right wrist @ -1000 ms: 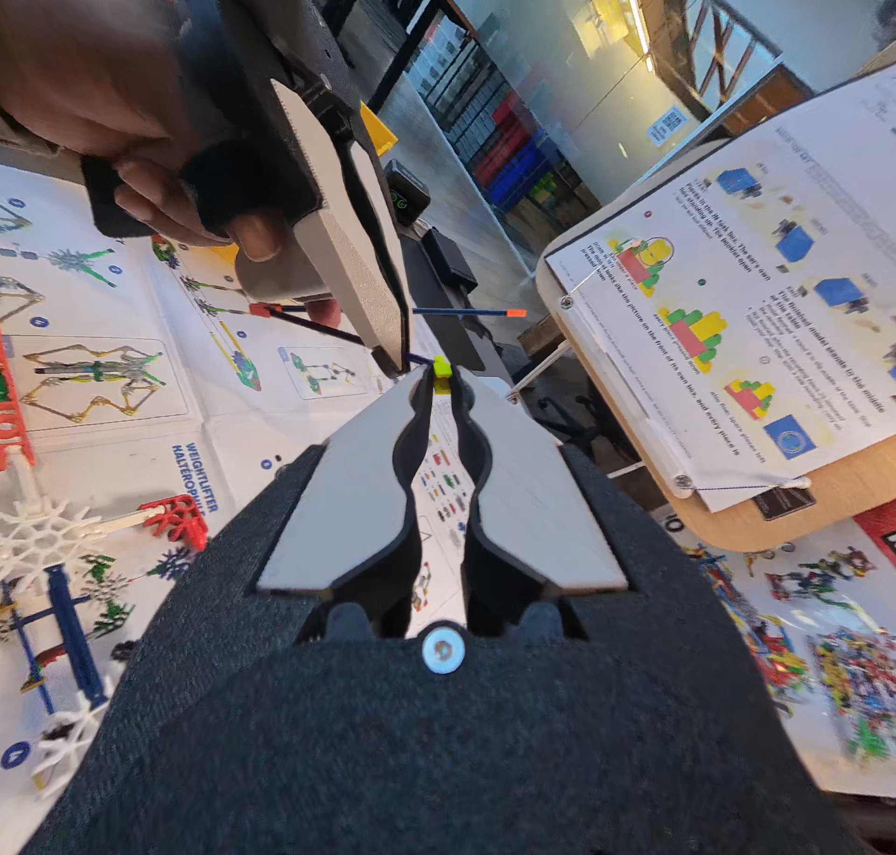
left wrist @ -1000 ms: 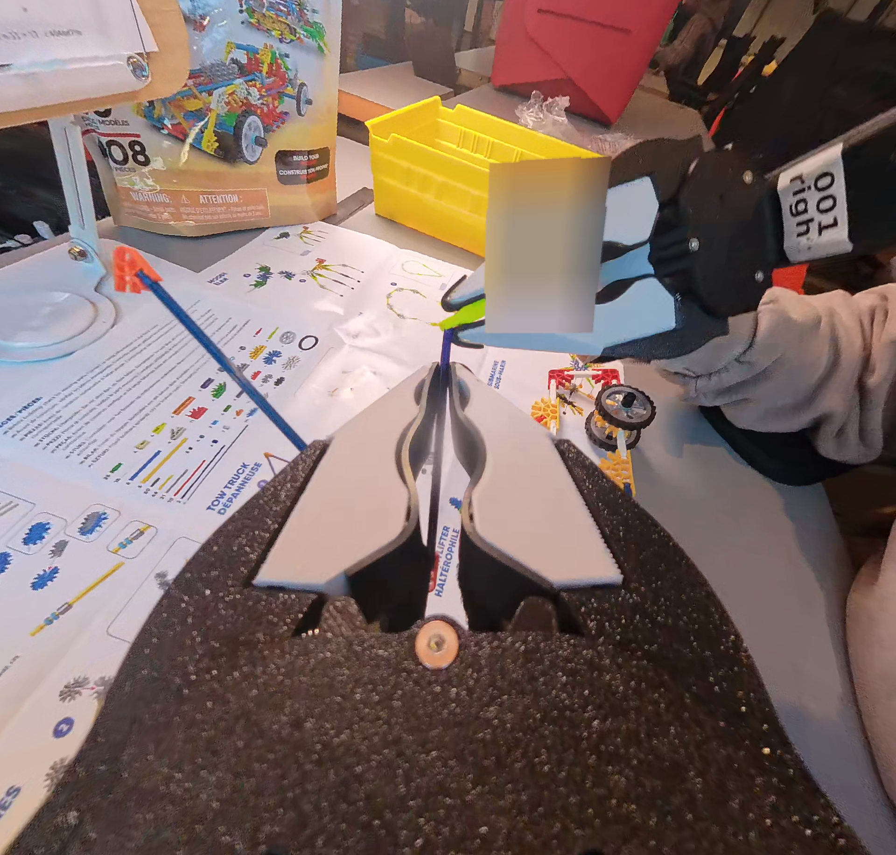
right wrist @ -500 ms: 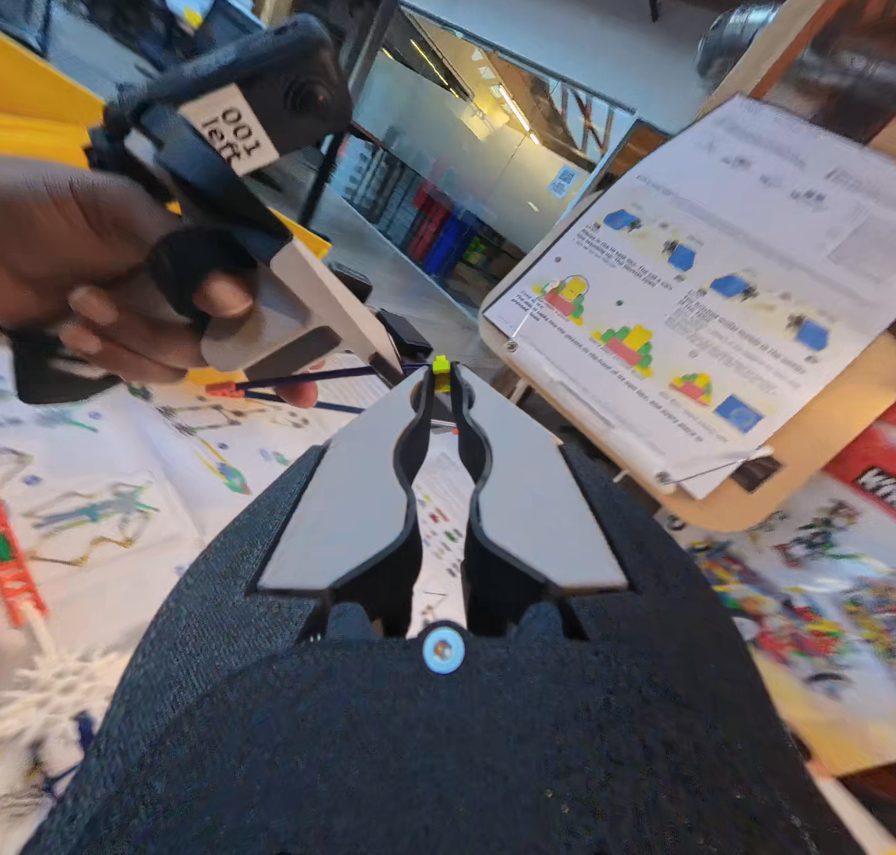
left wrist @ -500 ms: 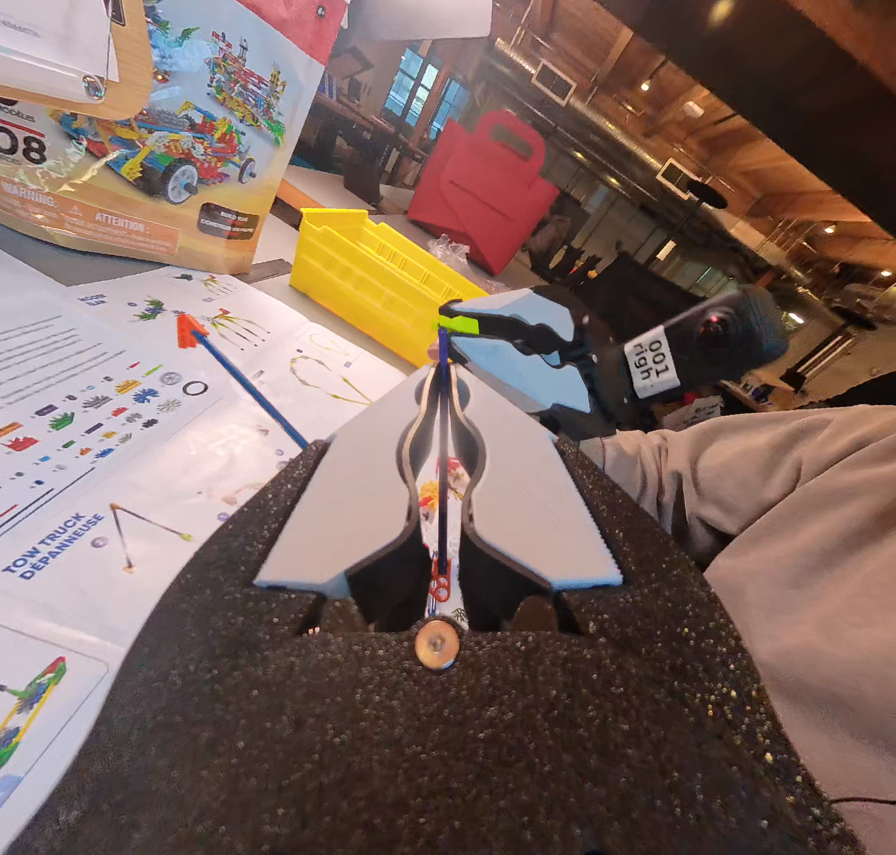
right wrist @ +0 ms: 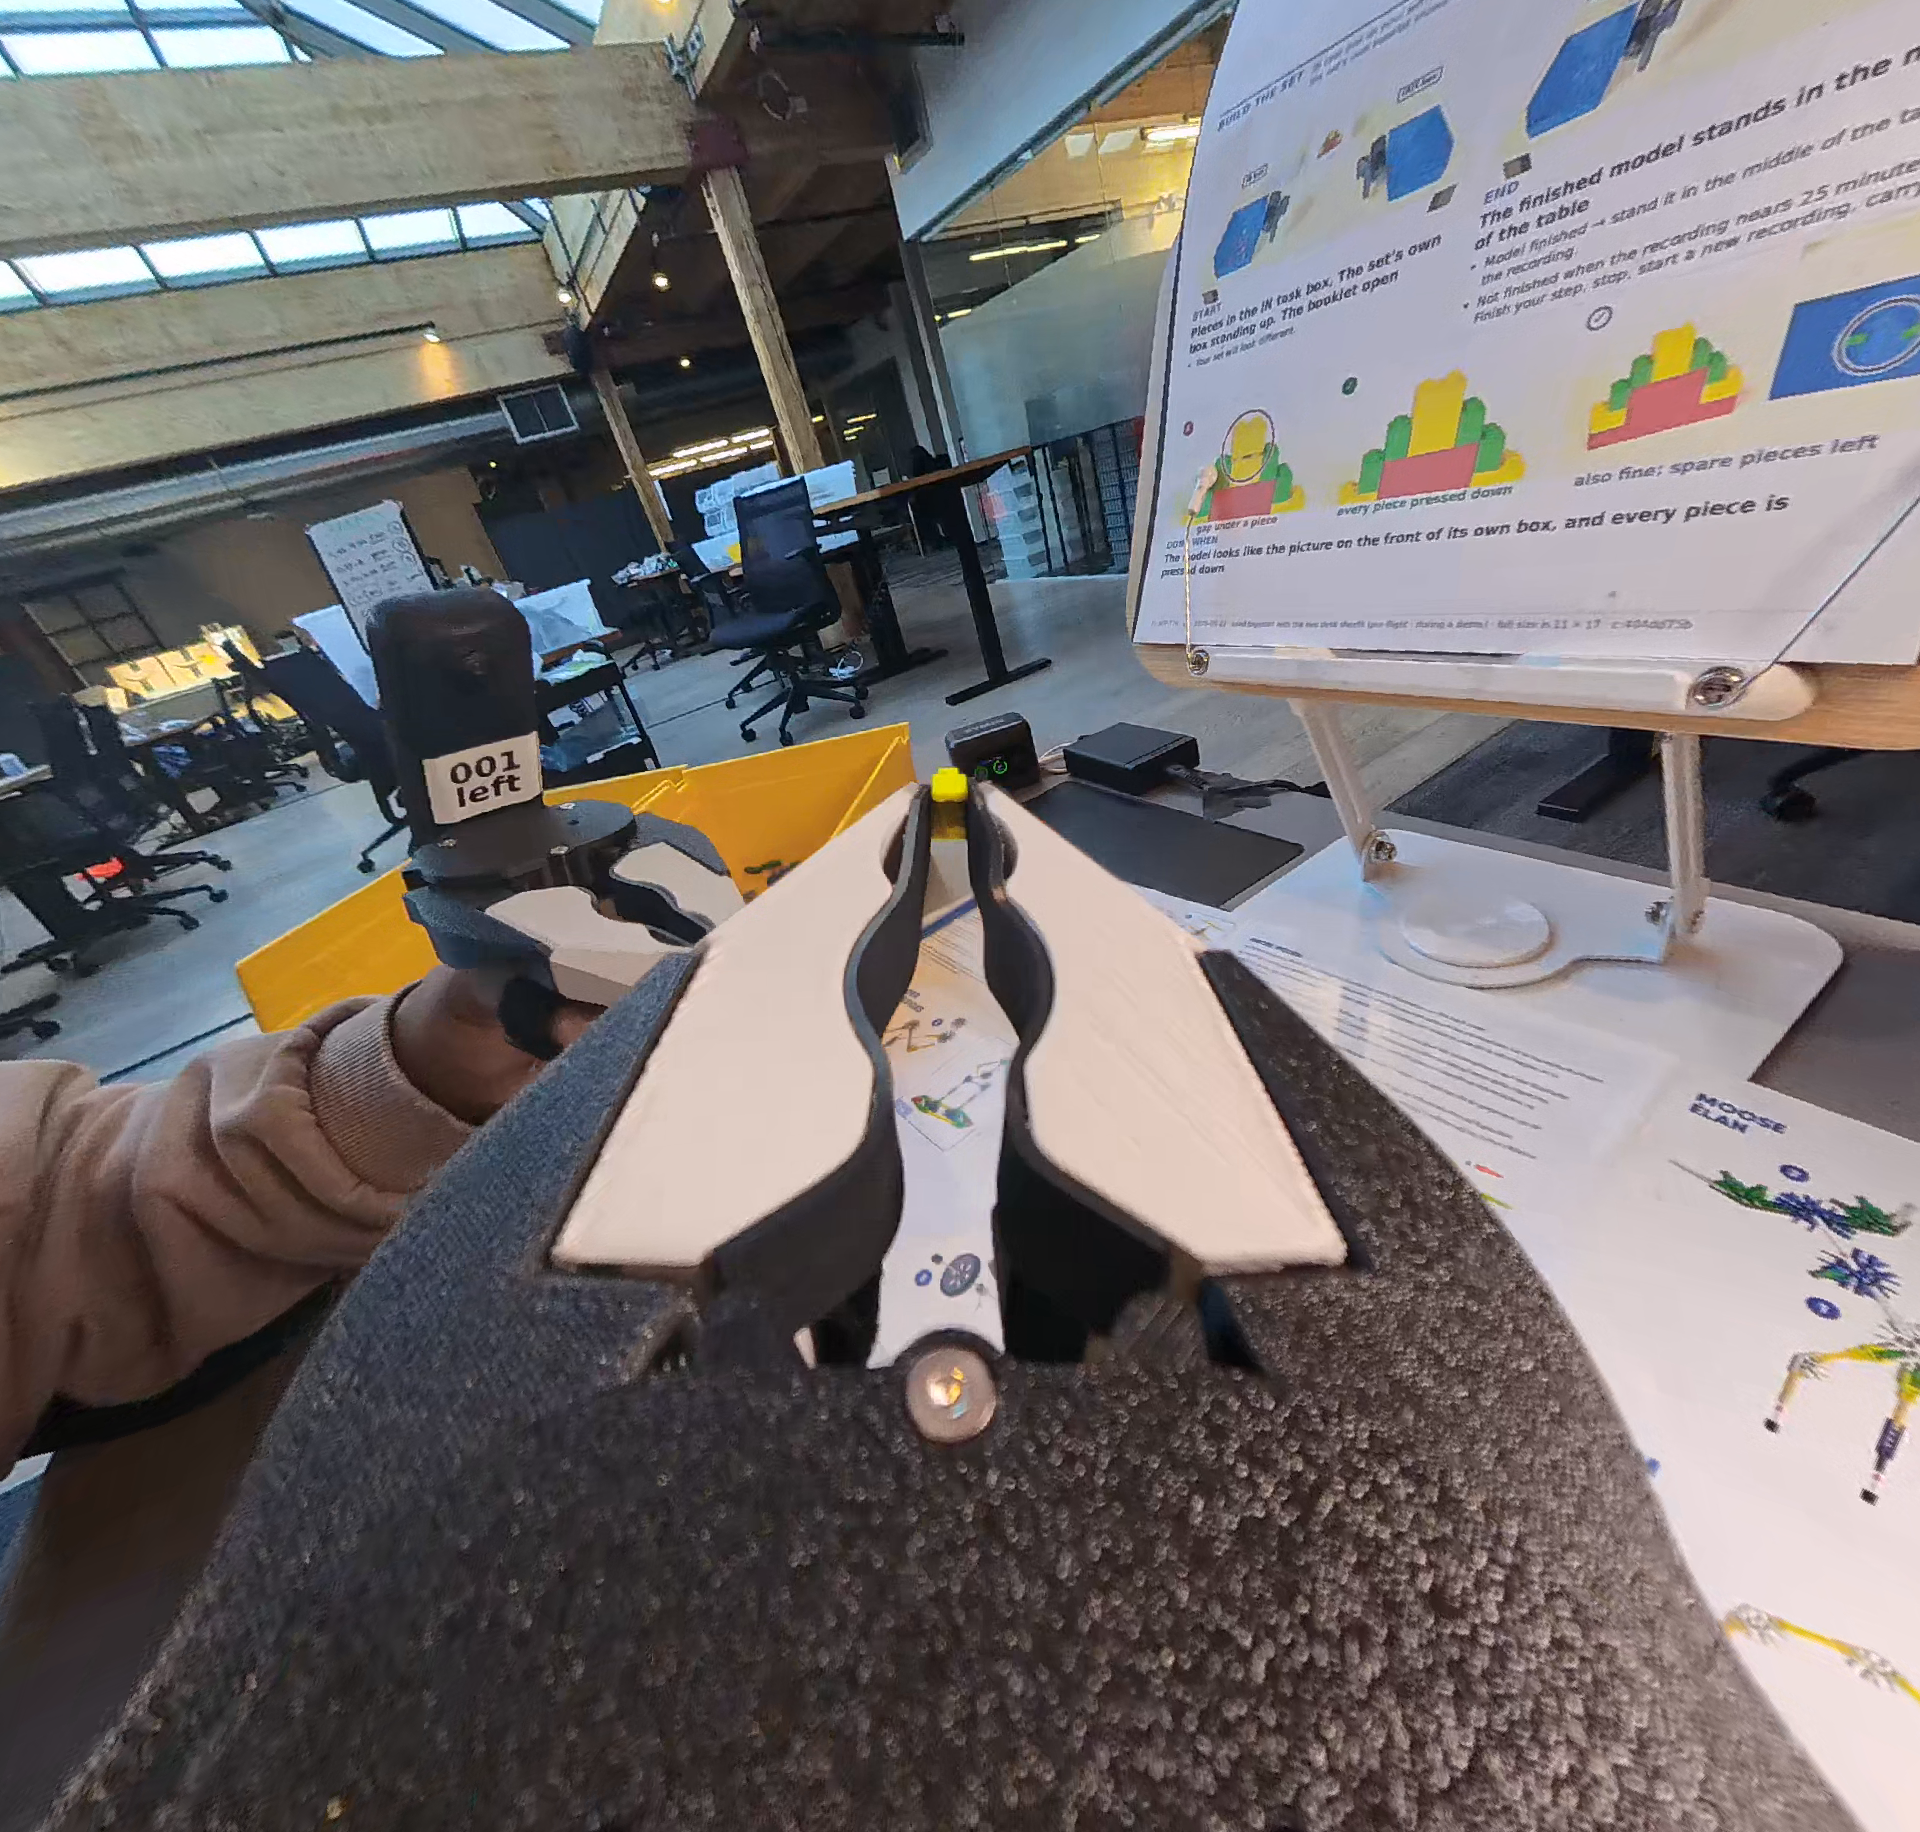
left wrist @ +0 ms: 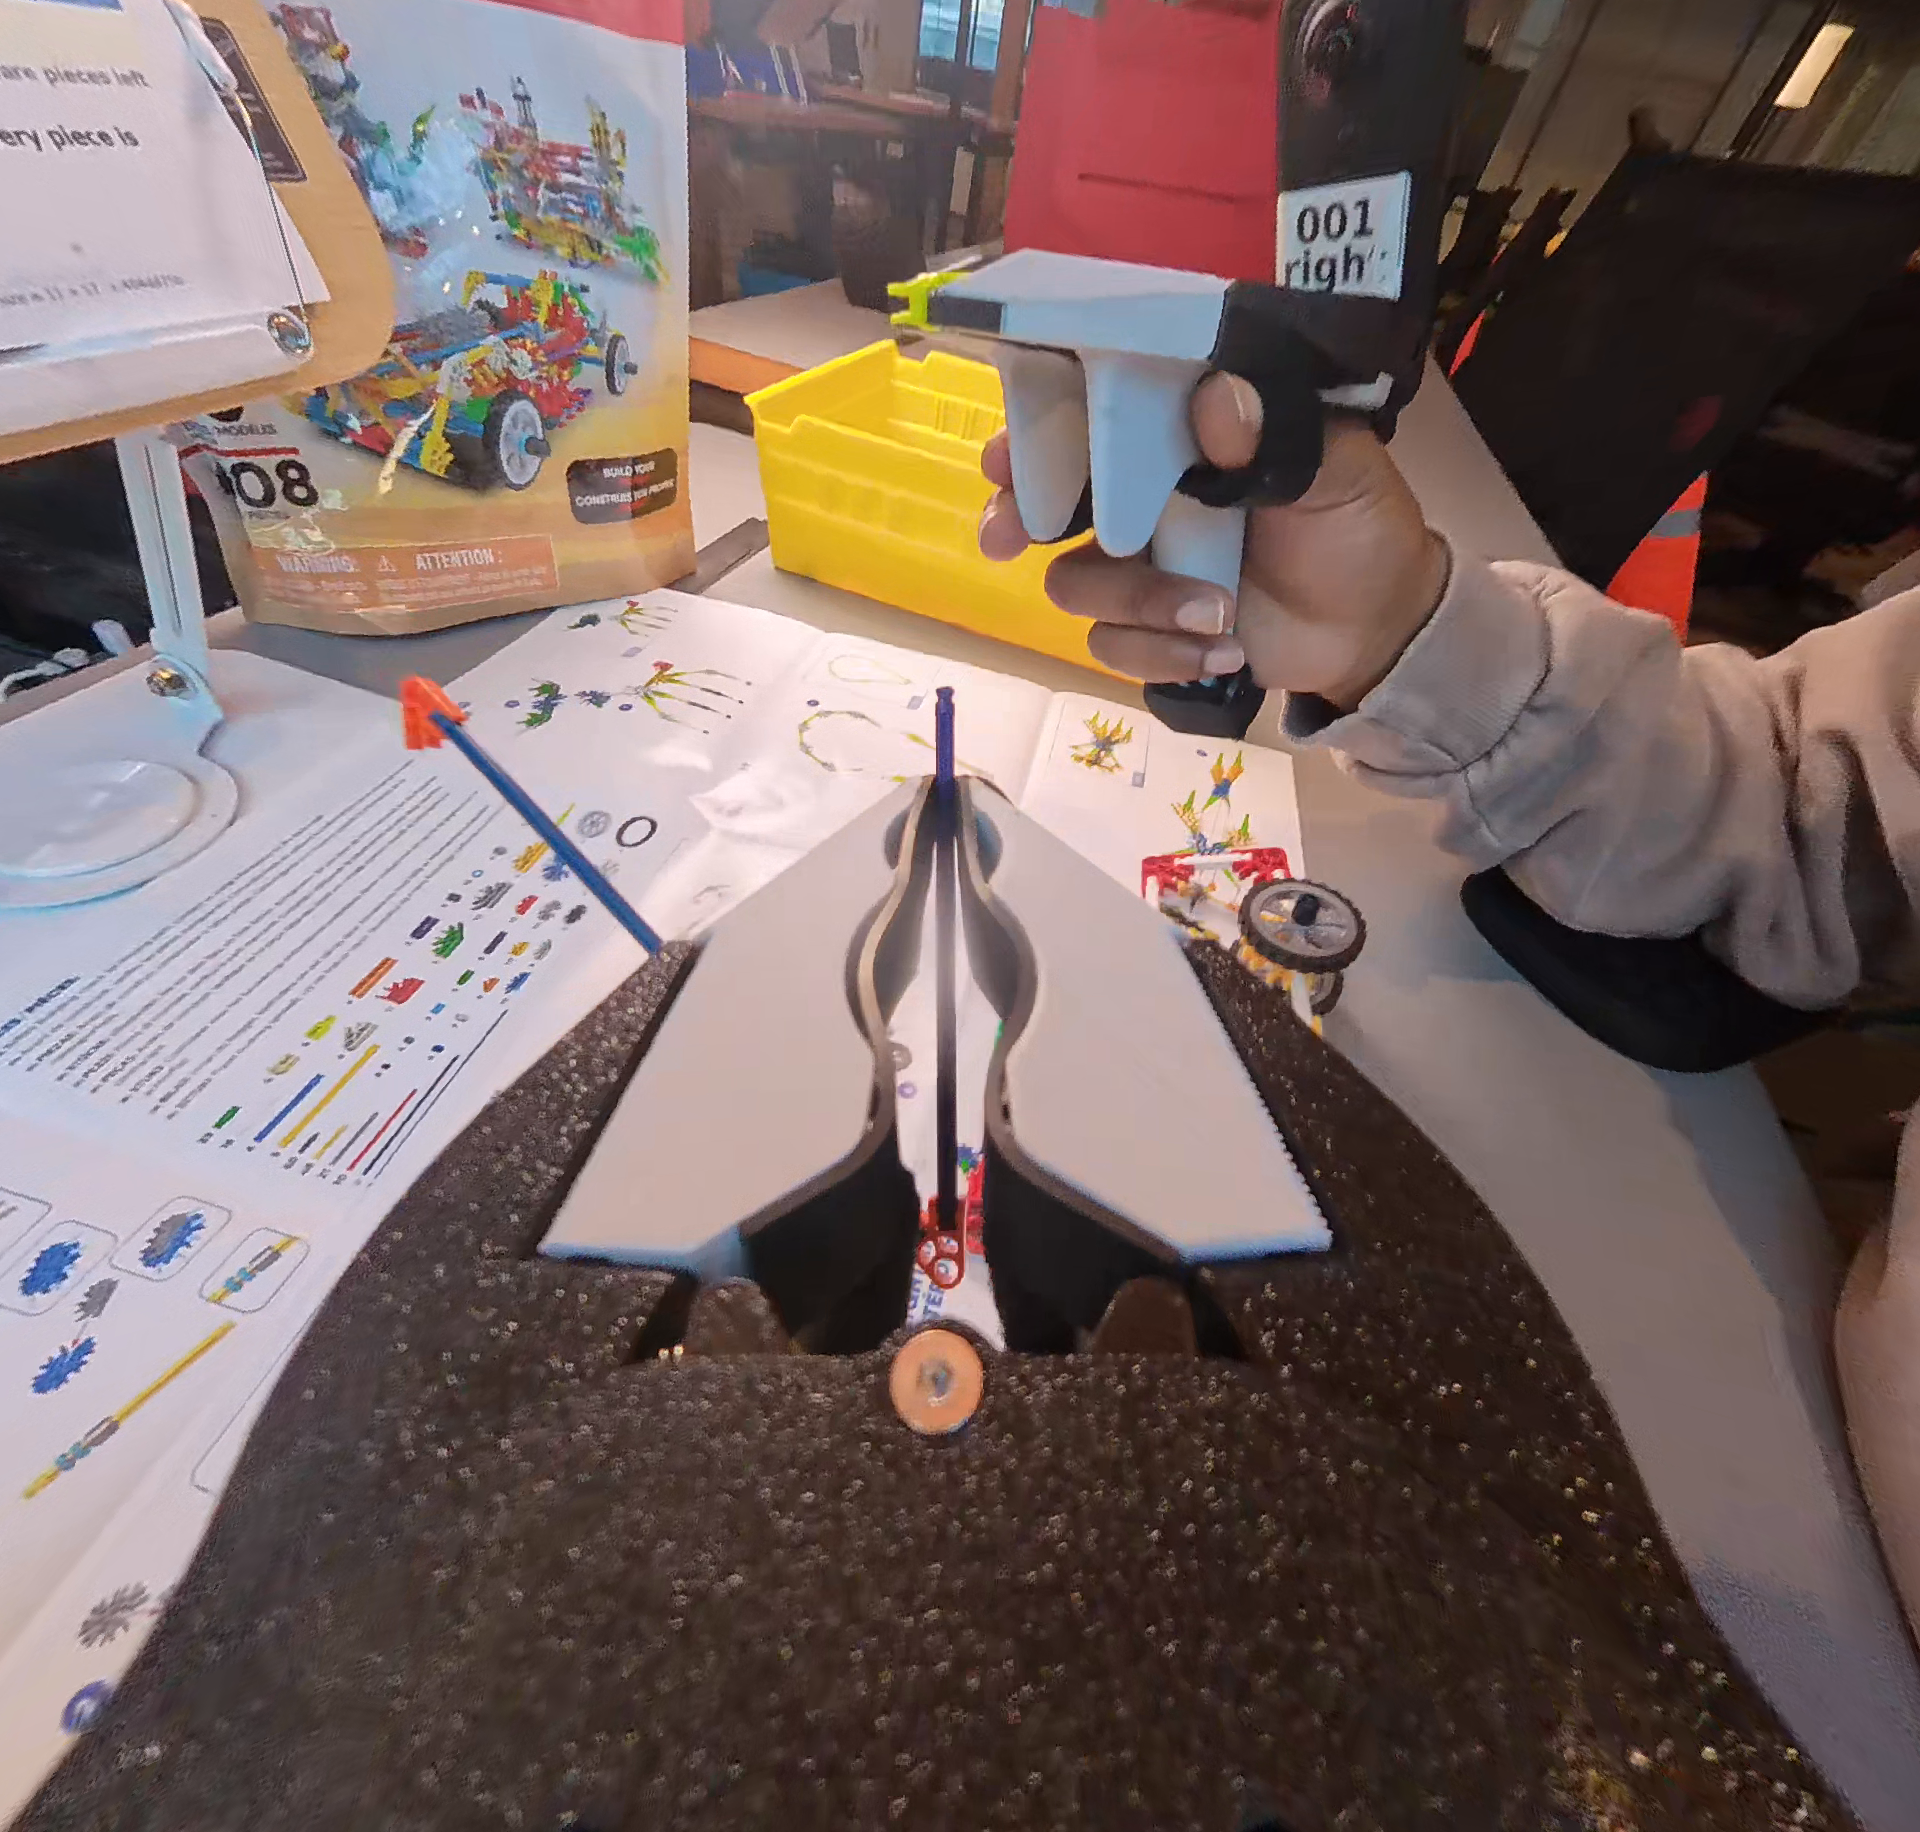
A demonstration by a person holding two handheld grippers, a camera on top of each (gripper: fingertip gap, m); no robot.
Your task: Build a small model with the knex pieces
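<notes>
A: What do we see in the left tool [left wrist: 940, 795]?

B: It is squeezed tight on a thin blue rod [left wrist: 943, 961]. The rod runs between its two fingers and pokes out past the tips. A small red piece [left wrist: 943, 1252] sits on the rod's near end.

A: And the right tool [right wrist: 948, 806]?

B: It is pinched shut on a little yellow-green piece [right wrist: 948, 785] right at its tips. We see it up above the left tool, well apart from the rod.

A: What is beside the left tool?

B: Another blue rod with an orange tip [left wrist: 421, 728] sticks out to its left, over the paper sheet [left wrist: 343, 909] on the desk [left wrist: 1538, 1211]. A yellow bin [left wrist: 883, 473] stands ahead.
</notes>
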